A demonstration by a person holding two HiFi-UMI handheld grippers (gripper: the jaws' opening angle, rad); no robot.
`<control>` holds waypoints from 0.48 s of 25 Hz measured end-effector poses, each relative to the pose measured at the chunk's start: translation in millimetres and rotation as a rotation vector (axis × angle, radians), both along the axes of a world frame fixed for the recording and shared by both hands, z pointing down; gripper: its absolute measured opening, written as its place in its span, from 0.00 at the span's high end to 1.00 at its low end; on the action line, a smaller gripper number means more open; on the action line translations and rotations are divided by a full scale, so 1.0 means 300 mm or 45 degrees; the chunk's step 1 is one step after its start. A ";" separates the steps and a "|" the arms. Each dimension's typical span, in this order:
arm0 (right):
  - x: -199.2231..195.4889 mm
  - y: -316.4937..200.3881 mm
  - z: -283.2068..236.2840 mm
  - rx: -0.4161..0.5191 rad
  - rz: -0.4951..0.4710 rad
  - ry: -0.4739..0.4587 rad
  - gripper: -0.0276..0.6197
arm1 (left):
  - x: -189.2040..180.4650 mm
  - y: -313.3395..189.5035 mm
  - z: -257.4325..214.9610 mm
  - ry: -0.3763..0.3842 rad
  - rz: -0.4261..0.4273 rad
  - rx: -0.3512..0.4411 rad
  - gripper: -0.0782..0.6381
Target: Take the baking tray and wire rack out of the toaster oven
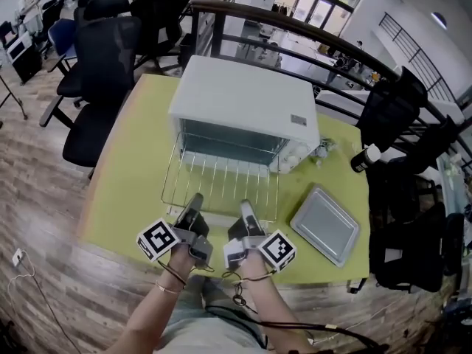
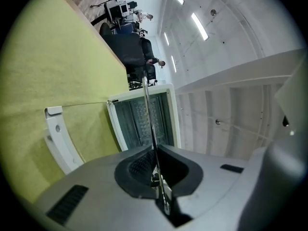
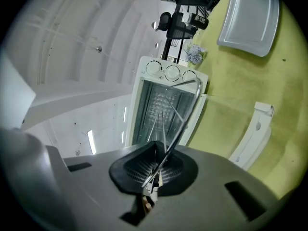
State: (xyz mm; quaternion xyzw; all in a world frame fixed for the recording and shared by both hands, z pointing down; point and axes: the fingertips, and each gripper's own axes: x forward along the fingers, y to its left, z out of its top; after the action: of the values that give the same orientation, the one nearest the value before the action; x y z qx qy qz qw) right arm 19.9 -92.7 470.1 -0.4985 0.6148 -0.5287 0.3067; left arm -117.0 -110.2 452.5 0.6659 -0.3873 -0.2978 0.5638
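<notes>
The white toaster oven [image 1: 243,102] stands on the yellow-green table [image 1: 125,175] with its door folded down. The wire rack [image 1: 221,177] is drawn most of the way out, level above the open door. My left gripper [image 1: 195,200] is shut on the rack's front bar at the left, and my right gripper [image 1: 247,206] is shut on it at the right. In the left gripper view the wire rack [image 2: 146,109] runs edge-on from the left gripper [image 2: 157,174] toward the oven [image 2: 143,124]. The right gripper [image 3: 155,173] pinches the wire rack [image 3: 186,113]. The baking tray [image 1: 324,223] lies on the table to the right.
The door's white handle [image 2: 57,138] lies on the table below the rack. A small flower ornament [image 1: 321,150] and a dark bottle [image 1: 365,158] sit right of the oven. Office chairs [image 1: 103,72] stand left of the table and black bags [image 1: 398,109] hang at the right.
</notes>
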 end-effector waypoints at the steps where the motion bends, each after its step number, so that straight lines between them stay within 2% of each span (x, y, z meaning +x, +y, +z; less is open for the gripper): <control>1: -0.004 0.010 -0.016 0.000 -0.007 0.002 0.96 | -0.005 0.009 -0.008 -0.021 0.005 0.006 0.88; 4: -0.022 0.033 -0.068 0.038 -0.030 -0.018 0.96 | -0.014 0.032 -0.038 -0.076 0.029 0.023 0.88; 7: -0.028 0.046 -0.099 0.087 -0.054 -0.027 0.96 | -0.017 0.051 -0.061 -0.085 0.044 0.038 0.88; 12: -0.019 0.072 -0.115 0.038 -0.033 -0.002 0.96 | -0.012 0.062 -0.088 -0.088 0.068 0.048 0.88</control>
State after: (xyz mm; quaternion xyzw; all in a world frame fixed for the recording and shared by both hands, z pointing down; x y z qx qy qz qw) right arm 14.3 -71.1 435.7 -0.4856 0.6287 -0.5238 0.3076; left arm -120.7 -91.7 426.0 0.6963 -0.3830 -0.2668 0.5453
